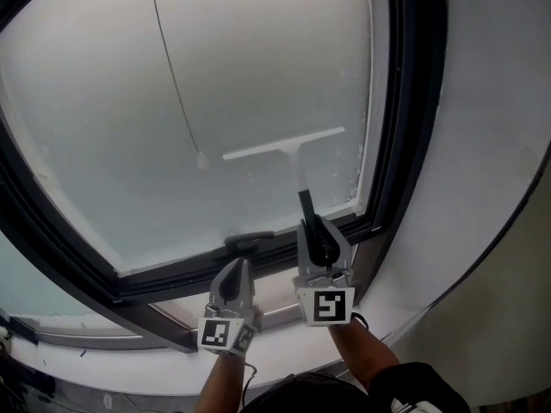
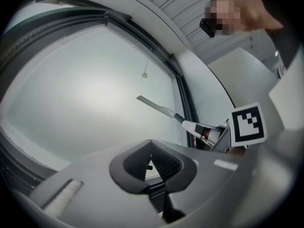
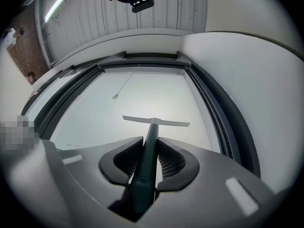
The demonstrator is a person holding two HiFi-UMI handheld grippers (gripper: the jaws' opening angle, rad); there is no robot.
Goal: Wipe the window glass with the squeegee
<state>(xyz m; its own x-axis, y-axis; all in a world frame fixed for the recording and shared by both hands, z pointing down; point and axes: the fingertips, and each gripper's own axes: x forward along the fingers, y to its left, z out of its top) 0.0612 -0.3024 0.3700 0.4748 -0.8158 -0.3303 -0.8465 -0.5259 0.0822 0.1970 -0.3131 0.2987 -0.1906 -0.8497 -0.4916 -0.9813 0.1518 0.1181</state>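
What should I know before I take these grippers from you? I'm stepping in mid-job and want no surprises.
Right gripper: shut on the squeegee by its dark handle, blade at the window glass, low in the pane near the right side of the frame.
Left gripper: shut, empty, low by the frame's bottom rail.
Done: can't tell; the glass looks evenly hazy.
Left: probably most of the pane; mind the pull cord hanging left of the blade.

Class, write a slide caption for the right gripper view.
Right gripper clamps the squeegee by its handle, blade at the window glass.
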